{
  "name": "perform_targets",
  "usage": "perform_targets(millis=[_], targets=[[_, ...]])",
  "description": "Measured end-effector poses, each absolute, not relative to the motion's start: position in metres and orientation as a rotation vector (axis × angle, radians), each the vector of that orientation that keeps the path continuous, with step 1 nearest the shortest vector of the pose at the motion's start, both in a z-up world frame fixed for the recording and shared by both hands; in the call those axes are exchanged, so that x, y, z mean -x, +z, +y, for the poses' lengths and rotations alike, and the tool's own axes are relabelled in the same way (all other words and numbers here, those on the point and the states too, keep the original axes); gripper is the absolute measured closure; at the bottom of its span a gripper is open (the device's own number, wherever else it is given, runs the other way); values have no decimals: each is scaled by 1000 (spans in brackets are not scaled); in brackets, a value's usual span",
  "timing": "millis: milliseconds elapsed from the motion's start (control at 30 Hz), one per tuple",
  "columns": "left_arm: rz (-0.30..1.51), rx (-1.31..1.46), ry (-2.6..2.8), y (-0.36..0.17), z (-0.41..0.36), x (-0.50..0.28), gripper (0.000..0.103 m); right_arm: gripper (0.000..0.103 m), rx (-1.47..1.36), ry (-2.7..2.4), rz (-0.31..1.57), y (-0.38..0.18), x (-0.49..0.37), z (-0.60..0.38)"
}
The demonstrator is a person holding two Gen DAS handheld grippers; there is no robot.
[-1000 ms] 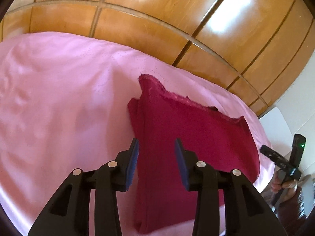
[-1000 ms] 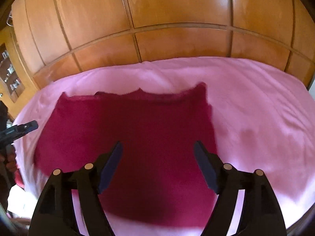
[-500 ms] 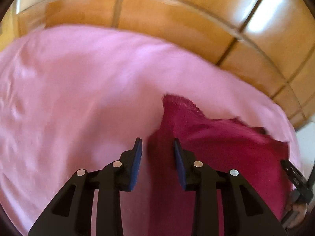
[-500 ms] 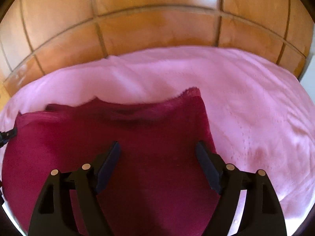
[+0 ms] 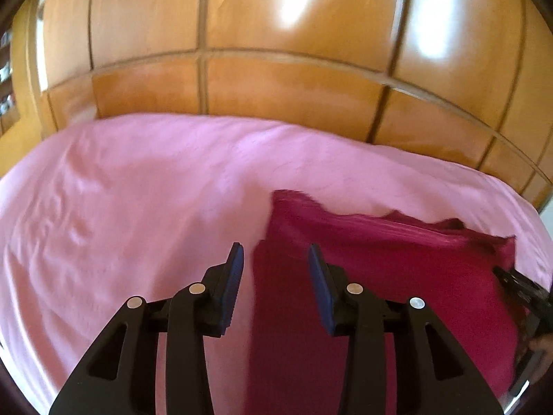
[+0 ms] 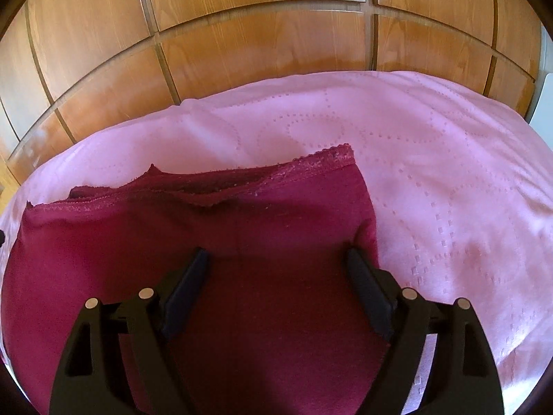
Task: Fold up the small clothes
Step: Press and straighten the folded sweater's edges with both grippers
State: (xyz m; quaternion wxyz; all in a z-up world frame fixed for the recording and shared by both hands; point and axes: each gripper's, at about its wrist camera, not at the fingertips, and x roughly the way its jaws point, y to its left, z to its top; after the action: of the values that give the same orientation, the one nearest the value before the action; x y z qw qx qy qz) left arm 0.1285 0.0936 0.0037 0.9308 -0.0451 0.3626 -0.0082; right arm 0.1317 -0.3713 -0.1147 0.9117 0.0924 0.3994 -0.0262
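Note:
A dark red garment with a lace-trimmed edge lies flat on the pink bedcover. My right gripper is open and empty, hovering low over the garment's near right part. In the left wrist view the same garment lies to the right. My left gripper is open and empty, its gap over the garment's left edge. The other gripper's black tip shows at the far right of that view.
A wall of glossy wooden panels rises right behind the bed. The pink bedcover stretches wide to the left of the garment. A white surface shows past the bed's right end.
Both grippers have moved lower and closer to the garment. The left view has swung so its gap sits over the garment's left edge. The jaws stay open.

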Motion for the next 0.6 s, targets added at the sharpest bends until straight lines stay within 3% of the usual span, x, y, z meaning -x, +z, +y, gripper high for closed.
perform_targets(millis=[600], targets=[[732, -7, -103, -1, 52, -123, 65, 17, -205, -43, 817, -116, -130, -373]])
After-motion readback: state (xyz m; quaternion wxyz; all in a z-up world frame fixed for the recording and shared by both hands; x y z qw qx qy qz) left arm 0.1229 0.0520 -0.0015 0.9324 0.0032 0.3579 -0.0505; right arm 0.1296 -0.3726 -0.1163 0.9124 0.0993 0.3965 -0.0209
